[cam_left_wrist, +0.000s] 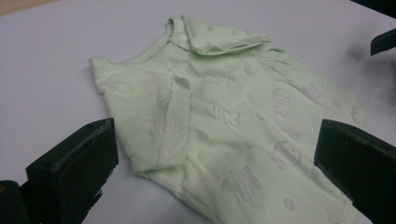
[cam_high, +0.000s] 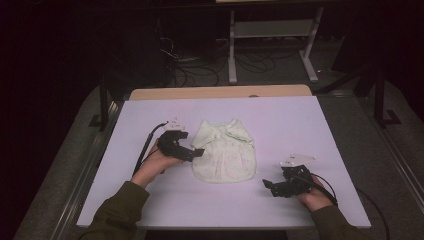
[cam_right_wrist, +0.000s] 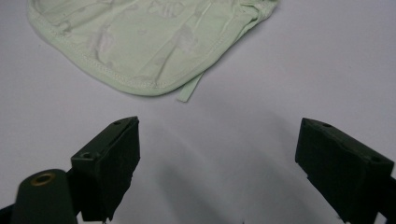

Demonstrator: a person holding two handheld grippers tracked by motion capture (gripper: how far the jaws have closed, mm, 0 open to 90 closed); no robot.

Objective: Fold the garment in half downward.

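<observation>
Both tongs spread wide, nothing pinched: left gripper [cam_high: 197, 152] at the near sleeve [cam_left_wrist: 161, 128] of the baby shirt [cam_high: 225, 152], right gripper [cam_high: 268, 186] parked off the hem [cam_right_wrist: 116, 77], on bare table [cam_high: 310, 130].

Shirt lying flat near the middle of the white table, pale green with faint fish prints, collar [cam_left_wrist: 210, 37] folded over at the far end, rounded hem toward the person. Sleeve already doubled inward onto the body, its stitched cuff running down the chest. In the left gripper view, jaws straddling that sleeve and the side of the body, neither pad touching cloth.

Probably a fold in hand, sleeve side first. Best done by lowering one jaw flat to the table and sliding it under the sleeve's outer edge, closing on both layers so the doubled sleeve does not spring open. Lifting low, carrying across toward the midline, laying down without dragging the body. Right gripper worth bringing to the hem, beside the loose label strip [cam_right_wrist: 189, 91], to pin the cloth during the carry.
</observation>
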